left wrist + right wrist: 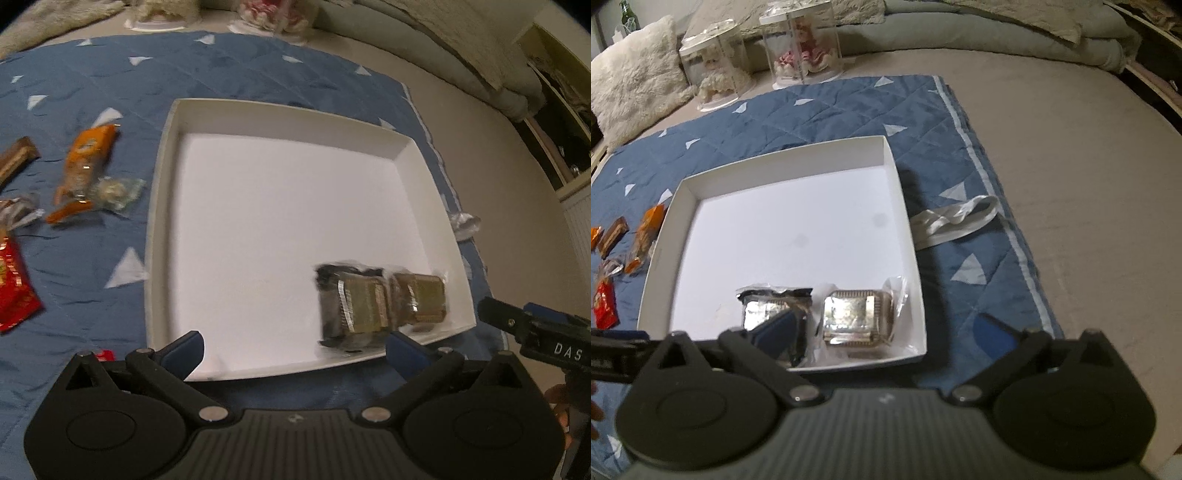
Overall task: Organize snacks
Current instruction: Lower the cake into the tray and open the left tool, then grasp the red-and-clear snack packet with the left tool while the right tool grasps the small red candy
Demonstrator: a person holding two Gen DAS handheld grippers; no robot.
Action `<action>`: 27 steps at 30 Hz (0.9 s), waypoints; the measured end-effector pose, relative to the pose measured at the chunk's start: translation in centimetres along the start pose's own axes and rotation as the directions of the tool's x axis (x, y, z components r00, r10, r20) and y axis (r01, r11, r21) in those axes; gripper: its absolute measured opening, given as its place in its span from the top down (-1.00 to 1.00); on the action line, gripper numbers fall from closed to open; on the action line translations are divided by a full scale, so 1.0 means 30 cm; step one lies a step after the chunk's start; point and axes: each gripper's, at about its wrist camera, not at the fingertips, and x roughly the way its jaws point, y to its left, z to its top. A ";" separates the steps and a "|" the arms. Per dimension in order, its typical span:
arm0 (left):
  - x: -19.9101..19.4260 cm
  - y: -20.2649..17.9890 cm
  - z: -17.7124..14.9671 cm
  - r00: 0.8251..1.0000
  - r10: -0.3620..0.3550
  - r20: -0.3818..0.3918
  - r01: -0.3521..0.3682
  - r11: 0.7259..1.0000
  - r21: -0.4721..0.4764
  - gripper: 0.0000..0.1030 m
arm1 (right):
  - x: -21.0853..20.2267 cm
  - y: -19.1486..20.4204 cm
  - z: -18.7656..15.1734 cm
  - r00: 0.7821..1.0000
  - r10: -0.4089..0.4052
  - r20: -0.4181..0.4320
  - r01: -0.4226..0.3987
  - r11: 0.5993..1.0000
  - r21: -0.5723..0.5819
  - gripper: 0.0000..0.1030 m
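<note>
- While both grippers hang above the near edge of the white tray (162,206), the two wrapped snacks already inside it are seen side by side, touching, at its near right corner: the dark-wrapped snack (775,314) and, at its 3 o'clock, the clear-wrapped snack (858,317).
- Jaws of the left gripper (295,347) are spread wide with nothing between them; only bare tray floor is framed.
- Jaws of the right gripper (882,332) are likewise spread wide and nothing is pinched, though its left finger is seen in front of the dark-wrapped snack and contact cannot be ruled out.
- Snacks not yet tidied are left on the blue quilt (92,74) at the tray's 9 o'clock: an orange packet (86,162), a small clear-wrapped sweet (116,192) touching it, a brown bar (16,157) and a red packet (13,291).
- A risk is judged from that overlapping finger: if it is swung sideways, the dark-wrapped snack could be dragged or flipped out of line.
- Crinkly loose wrappers are likely to slip or be caught only by a corner when the next snack is fetched.
- Since the tray is light and rests on soft quilt, it could be shoved or tipped if its wall is bumped.
- As the orange packet and sweet touch, both could be disturbed by one grab.
</note>
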 end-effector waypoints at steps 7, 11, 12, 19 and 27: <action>-0.068 0.115 0.021 0.998 0.052 0.040 -0.050 0.998 -0.036 -1.00 | -0.004 0.062 0.007 0.999 0.029 0.037 -0.028 0.999 -0.022 -1.00; -0.106 0.197 0.028 0.996 0.069 0.058 -0.065 0.995 -0.070 -1.00 | 0.006 0.119 0.023 0.997 0.056 0.047 -0.054 0.998 -0.040 -1.00; -0.115 0.220 0.029 0.995 0.077 0.060 -0.072 0.994 -0.079 -1.00 | 0.010 0.142 0.028 0.997 0.064 0.045 -0.062 0.997 -0.048 -1.00; -0.191 0.380 0.035 0.988 0.123 0.093 -0.110 0.985 -0.132 -1.00 | 0.025 0.302 0.064 0.994 0.102 0.046 -0.096 0.989 -0.114 -1.00; -0.280 0.565 0.031 0.977 0.174 0.123 -0.146 0.968 -0.204 -1.00 | 0.039 0.500 0.087 0.986 0.160 0.037 -0.150 0.968 -0.199 -1.00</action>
